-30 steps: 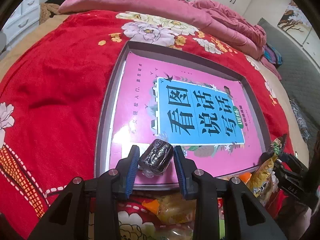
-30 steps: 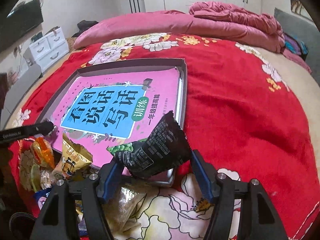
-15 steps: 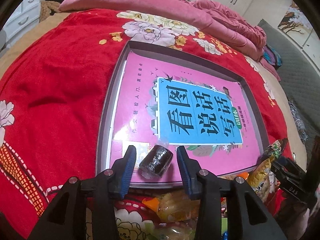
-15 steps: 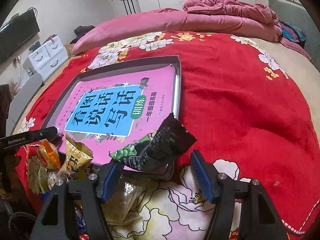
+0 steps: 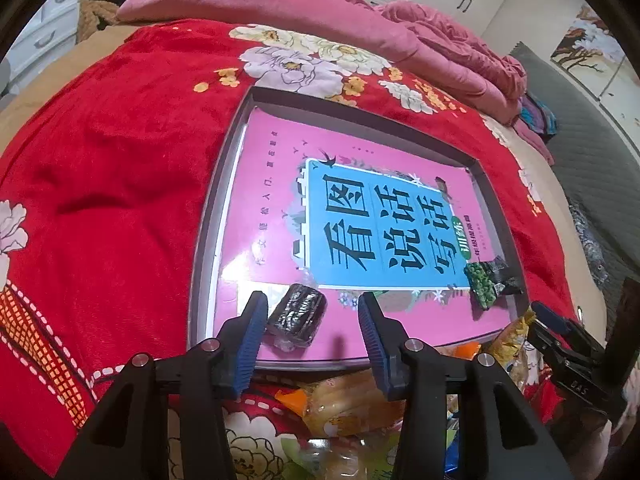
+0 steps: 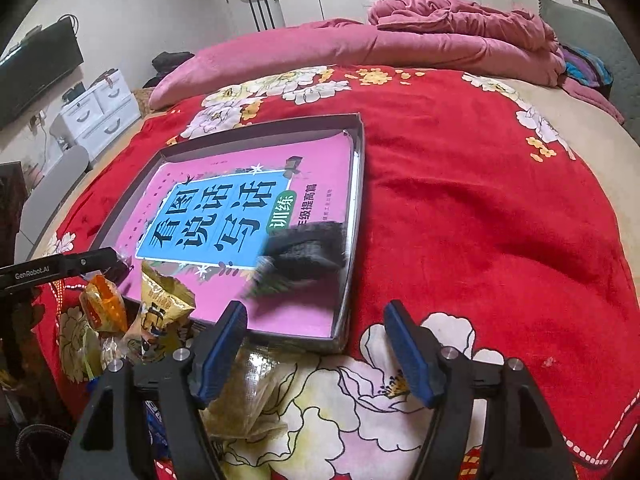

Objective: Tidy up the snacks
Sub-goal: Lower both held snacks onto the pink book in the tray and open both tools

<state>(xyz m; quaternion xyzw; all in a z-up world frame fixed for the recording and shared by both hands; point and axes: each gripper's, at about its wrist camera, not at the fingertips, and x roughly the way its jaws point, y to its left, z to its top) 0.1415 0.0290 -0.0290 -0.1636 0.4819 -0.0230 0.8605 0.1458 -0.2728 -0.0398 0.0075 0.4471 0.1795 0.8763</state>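
Observation:
A grey tray (image 5: pixel 208 240) lined with a pink and blue book cover lies on the red bedspread. A small black wrapped snack (image 5: pixel 297 315) lies in the tray's near left corner, just ahead of my open left gripper (image 5: pixel 313 322). A black and green snack packet (image 5: pixel 491 280) lies at the tray's near right corner; in the right wrist view it (image 6: pixel 306 252) is blurred, in front of my open, empty right gripper (image 6: pixel 316 340). The tray rim (image 6: pixel 356 216) shows there too.
A pile of loose snack packets lies on the bed before the tray: yellow and orange ones (image 5: pixel 344 400) under the left gripper, a gold bag (image 6: pixel 166 300) and an orange one (image 6: pixel 102 300) left of the right gripper. Pink bedding (image 6: pixel 400 44) lies at the far side.
Both grippers opened and drew back. The left let the black wrapped snack go into the tray. The right let the black and green packet go, and it dropped into the tray.

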